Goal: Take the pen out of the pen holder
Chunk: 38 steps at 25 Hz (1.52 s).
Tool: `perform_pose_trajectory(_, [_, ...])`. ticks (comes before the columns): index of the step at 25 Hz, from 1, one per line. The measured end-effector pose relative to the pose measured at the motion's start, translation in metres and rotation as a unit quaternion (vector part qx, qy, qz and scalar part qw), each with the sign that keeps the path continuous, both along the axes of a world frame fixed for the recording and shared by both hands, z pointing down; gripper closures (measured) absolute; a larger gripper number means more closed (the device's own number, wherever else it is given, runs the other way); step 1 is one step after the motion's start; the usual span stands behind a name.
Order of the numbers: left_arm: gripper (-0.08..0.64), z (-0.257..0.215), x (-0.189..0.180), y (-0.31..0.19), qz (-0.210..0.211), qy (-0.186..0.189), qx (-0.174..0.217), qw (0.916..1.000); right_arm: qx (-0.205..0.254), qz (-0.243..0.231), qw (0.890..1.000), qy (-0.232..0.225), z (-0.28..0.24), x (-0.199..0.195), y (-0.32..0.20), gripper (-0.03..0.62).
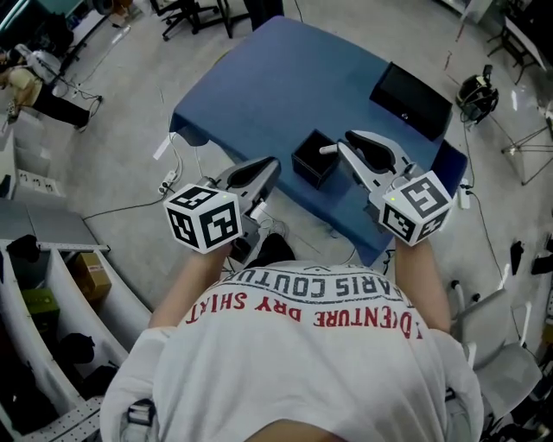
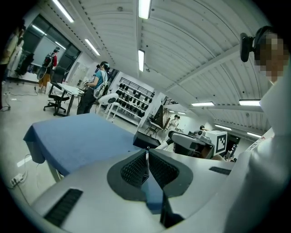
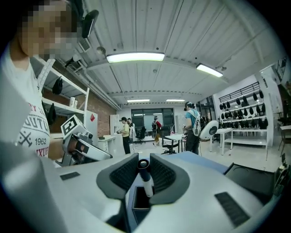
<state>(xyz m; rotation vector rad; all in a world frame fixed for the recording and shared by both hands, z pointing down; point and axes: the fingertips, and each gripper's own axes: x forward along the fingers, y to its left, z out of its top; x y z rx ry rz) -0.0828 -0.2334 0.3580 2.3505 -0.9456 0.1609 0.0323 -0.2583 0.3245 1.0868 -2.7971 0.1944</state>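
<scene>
On the blue table (image 1: 259,95), near its front edge, stands a black square pen holder (image 1: 313,160). My right gripper (image 1: 343,141) hangs just above the holder's right side, shut on a white pen (image 1: 327,149). In the right gripper view the pen (image 3: 145,179) stands upright between the pads (image 3: 122,175), its dark cap uppermost, over the holder's dark opening (image 3: 142,200). My left gripper (image 1: 273,163) is shut and holds nothing. It hovers left of the holder, off the table's front edge. In the left gripper view its ribbed pads (image 2: 136,168) meet, with the holder (image 2: 146,140) beyond them.
A flat black box (image 1: 411,99) lies on the table's far right corner. Cables and a power strip (image 1: 168,179) trail on the floor at the left. Shelving (image 1: 52,293) stands at the left. Office chairs (image 1: 194,13) and several people are farther off.
</scene>
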Motion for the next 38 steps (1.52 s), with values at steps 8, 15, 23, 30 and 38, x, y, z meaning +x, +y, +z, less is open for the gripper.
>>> perform_pose_trajectory(8, [0.520, -0.033, 0.019, 0.028, 0.012, 0.031, 0.031, 0.9990, 0.032, 0.000, 0.998, -0.045, -0.043, 0.025, 0.039, 0.511])
perform_pose_trajectory(15, [0.520, -0.055, 0.041, 0.053, 0.029, 0.045, 0.065, 0.9964, 0.037, 0.009, 0.998, -0.051, -0.048, 0.050, 0.072, 0.511])
perform_pose_trajectory(23, [0.520, -0.054, 0.061, 0.064, 0.052, 0.048, 0.069, 0.9951, 0.020, 0.013, 0.998, -0.056, -0.040, 0.063, 0.088, 0.511])
perform_pose_trajectory(30, [0.520, -0.047, 0.069, 0.068, 0.057, 0.046, 0.063, 0.9953, 0.011, 0.011, 0.999, -0.052, -0.027, 0.067, 0.095, 0.511])
perform_pose_trajectory(38, [0.520, -0.037, 0.064, 0.069, 0.044, 0.043, 0.048, 0.9969, -0.009, 0.004, 0.998, -0.055, -0.014, 0.068, 0.095, 0.511])
